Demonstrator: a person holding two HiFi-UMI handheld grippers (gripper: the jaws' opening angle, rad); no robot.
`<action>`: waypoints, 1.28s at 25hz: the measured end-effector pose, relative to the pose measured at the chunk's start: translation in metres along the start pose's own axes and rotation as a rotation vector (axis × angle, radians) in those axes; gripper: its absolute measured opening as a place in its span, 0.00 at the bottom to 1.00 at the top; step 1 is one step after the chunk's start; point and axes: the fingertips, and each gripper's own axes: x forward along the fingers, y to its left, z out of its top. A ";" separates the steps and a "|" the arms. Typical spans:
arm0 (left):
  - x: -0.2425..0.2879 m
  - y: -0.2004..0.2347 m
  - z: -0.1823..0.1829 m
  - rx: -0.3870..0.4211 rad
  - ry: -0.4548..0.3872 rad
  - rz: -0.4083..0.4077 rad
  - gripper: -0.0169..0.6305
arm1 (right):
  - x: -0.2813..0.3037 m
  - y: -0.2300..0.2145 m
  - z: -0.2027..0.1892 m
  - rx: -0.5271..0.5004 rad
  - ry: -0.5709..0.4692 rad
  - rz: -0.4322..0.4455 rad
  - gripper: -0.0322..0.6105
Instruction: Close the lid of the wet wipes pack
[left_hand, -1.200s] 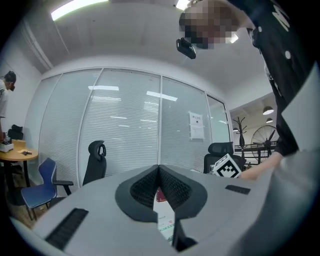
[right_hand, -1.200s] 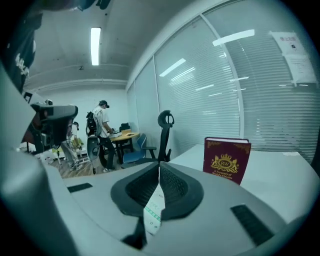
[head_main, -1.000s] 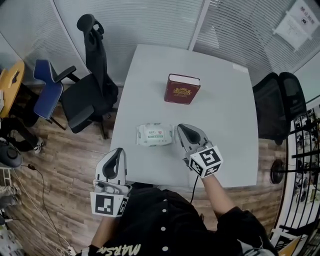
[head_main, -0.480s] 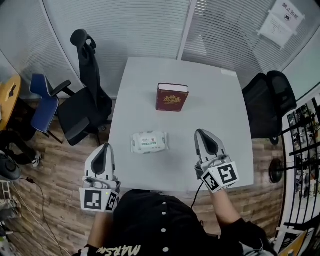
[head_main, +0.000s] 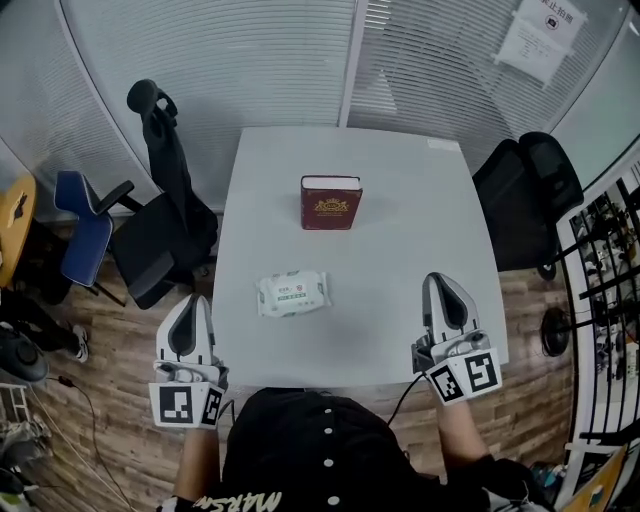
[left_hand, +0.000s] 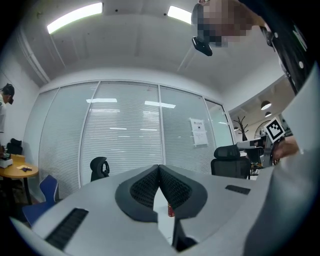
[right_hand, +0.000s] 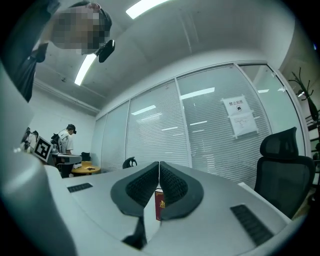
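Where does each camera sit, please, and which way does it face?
Head view: on the person's head, steeply down at the table, wet wipes pack and red book; left tool, right tool, dark shirt show.
Left gripper view: on the left tool, level along its shut jaws toward the blinds; shirt upper right.
Right gripper view: on the right tool, likewise; shirt upper left.
Shared: both gripper views show the red book past the jaws.

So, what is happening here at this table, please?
A person holds a two-jaw gripper in each hand near the front edge of a white table. The left gripper and the right gripper are both shut and empty, and neither touches anything. The wet wipes pack lies flat on the table, apart from both grippers, and its lid looks closed. A red book stands upright behind the pack.
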 end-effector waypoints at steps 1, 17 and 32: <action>-0.001 0.001 0.000 0.000 0.004 0.006 0.05 | -0.003 -0.004 0.001 -0.007 -0.007 -0.014 0.10; -0.004 0.004 0.004 0.024 -0.010 0.017 0.05 | -0.002 -0.013 -0.004 -0.033 -0.025 -0.060 0.10; -0.003 0.009 0.004 0.026 -0.017 0.025 0.05 | 0.011 0.008 -0.010 -0.071 0.012 -0.018 0.10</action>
